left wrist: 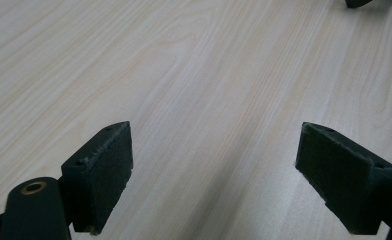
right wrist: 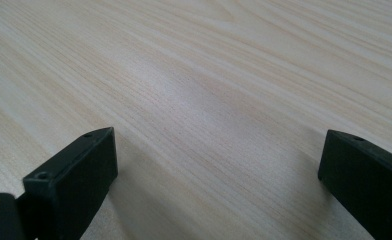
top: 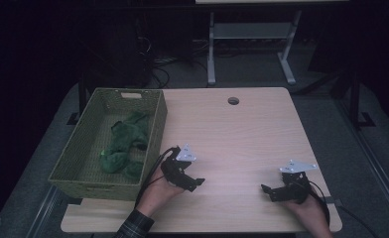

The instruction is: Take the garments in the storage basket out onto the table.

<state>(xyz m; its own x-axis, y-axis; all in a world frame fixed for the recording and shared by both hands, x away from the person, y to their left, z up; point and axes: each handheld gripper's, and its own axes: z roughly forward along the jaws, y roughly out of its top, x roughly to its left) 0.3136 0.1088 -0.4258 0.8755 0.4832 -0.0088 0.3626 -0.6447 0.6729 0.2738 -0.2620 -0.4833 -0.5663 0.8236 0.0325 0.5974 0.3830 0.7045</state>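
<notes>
**Green cloth lying in the basket, both grippers idle over the table**

Green cloth (top: 124,144) is lying crumpled inside the woven basket (top: 155,130) at the left side of the table (top: 242,134). Its long axis is running along the basket's length, from the far end toward the near one, with the bulkier, brighter clump sitting at the near end and a looser tail stretching away toward the back wall. It is slanting a little, the far part nearer the basket's right wall. The basket itself is overhanging the table's left edge.

Just beside the basket's near right corner, the left gripper (top: 195,182) is resting low over the bare wood, its jaws pointing to the right and spread wide with nothing between them. The left gripper view is showing the same: two black pads (left wrist: 101,175) standing well apart over plain woodgrain. The left hand (top: 159,191) is coming in from the bottom edge, wearing a plaid cuff.

Well apart, near the table's right front corner, the right gripper (top: 269,191) is pointing leftward, toward the other one. Its jaws are also gaping and empty, hovering close to the tabletop. A cable is trailing off behind it.
</notes>
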